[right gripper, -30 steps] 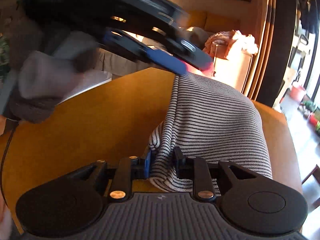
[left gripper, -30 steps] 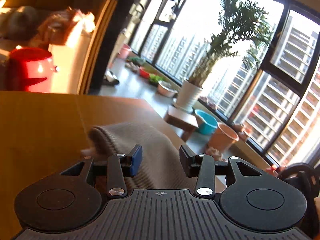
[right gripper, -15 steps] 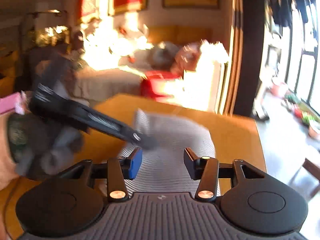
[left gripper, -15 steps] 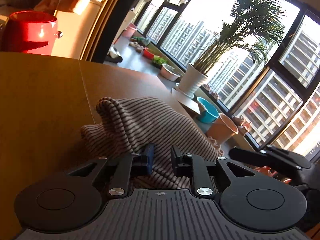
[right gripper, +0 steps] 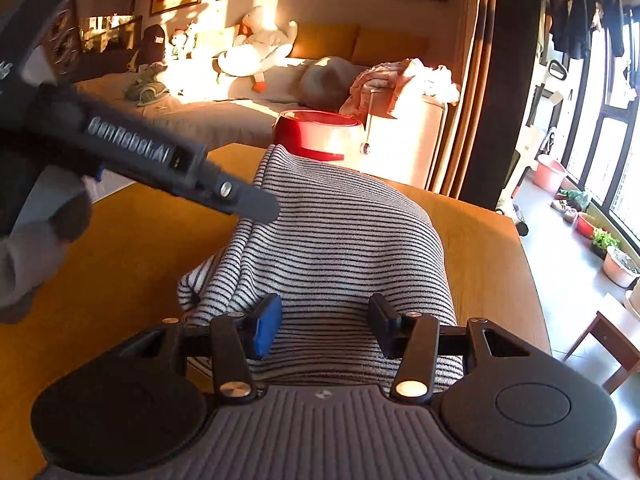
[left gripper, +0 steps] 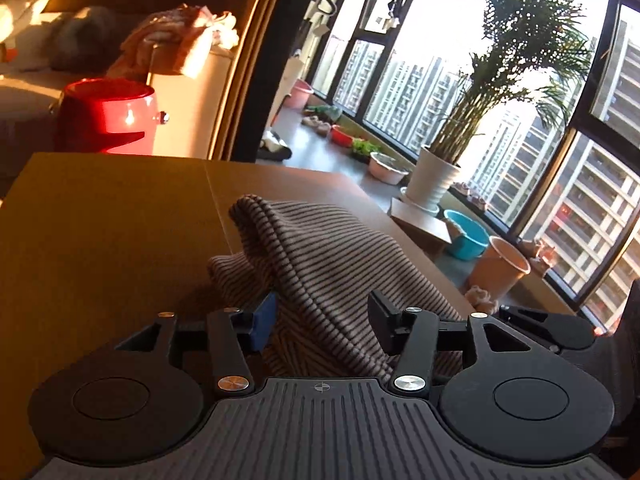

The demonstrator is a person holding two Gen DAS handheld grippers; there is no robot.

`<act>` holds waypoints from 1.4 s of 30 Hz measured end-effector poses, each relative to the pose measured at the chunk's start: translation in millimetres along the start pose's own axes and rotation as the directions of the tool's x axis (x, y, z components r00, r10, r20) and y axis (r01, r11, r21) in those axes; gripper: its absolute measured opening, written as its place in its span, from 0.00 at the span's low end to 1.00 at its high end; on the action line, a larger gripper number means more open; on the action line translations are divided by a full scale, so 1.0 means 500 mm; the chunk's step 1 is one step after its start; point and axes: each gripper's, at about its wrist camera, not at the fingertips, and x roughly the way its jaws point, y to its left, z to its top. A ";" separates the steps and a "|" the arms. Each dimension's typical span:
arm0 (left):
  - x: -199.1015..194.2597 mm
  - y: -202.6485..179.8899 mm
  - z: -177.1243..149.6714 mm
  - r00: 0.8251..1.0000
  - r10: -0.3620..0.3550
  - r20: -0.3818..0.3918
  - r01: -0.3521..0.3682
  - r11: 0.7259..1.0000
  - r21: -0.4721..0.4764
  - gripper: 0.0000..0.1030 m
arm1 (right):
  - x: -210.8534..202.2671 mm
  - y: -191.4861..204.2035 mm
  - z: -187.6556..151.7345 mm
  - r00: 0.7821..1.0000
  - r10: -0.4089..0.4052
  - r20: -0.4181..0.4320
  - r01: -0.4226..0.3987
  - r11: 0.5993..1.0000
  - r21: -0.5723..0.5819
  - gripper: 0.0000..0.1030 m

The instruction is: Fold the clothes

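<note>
A striped garment (right gripper: 340, 240) lies folded in a bundle on the wooden table (right gripper: 140, 248); it also shows in the left wrist view (left gripper: 320, 264). My left gripper (left gripper: 322, 322) is open, its fingers apart just over the garment's near edge, holding nothing. My right gripper (right gripper: 324, 328) is open too, fingers spread above the garment's near end, empty. The left gripper's body (right gripper: 160, 160) crosses the upper left of the right wrist view, over the garment's left side.
A red pot-like object (right gripper: 320, 132) stands beyond the table's far edge, with a sofa (right gripper: 240, 96) holding soft toys and clothes behind. Windows, a potted plant (left gripper: 436, 184) and basins (left gripper: 466, 234) lie to the right on the floor. The table edge (right gripper: 532, 280) is right of the garment.
My left gripper was shut on the garment half a second ago and has opened and let go. My right gripper opened earlier and stays open, now nearer over the garment.
</note>
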 end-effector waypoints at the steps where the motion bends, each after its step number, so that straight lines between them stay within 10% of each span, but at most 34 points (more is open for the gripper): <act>1: 0.005 -0.003 -0.007 1.000 0.000 -0.010 0.000 1.000 0.008 0.53 | 0.001 -0.003 0.003 1.000 0.005 -0.001 -0.005 1.000 0.004 0.47; 14: 0.037 0.006 -0.034 0.998 -0.039 -0.044 0.040 0.999 0.021 0.53 | -0.032 -0.062 0.038 0.996 -0.031 0.078 0.023 0.994 0.111 0.68; 22: 0.046 0.015 -0.036 0.998 -0.043 -0.051 0.044 0.999 0.003 0.58 | 0.020 -0.071 -0.016 0.997 -0.063 -0.049 0.070 0.984 0.162 0.73; 31: 0.049 0.027 -0.035 0.998 -0.045 -0.052 0.045 0.999 -0.002 0.62 | -0.008 -0.104 0.017 0.998 -0.003 0.055 -0.010 0.972 0.233 0.71; 34: 0.047 0.026 -0.036 0.998 -0.045 -0.053 0.045 0.999 0.000 0.62 | 0.011 -0.099 0.064 0.997 0.023 0.073 -0.036 0.982 0.185 0.50; 42: 0.042 0.036 -0.034 0.998 -0.045 -0.051 0.044 0.999 -0.014 0.62 | 0.152 -0.099 0.124 0.999 -0.017 -0.051 0.024 0.991 0.135 0.54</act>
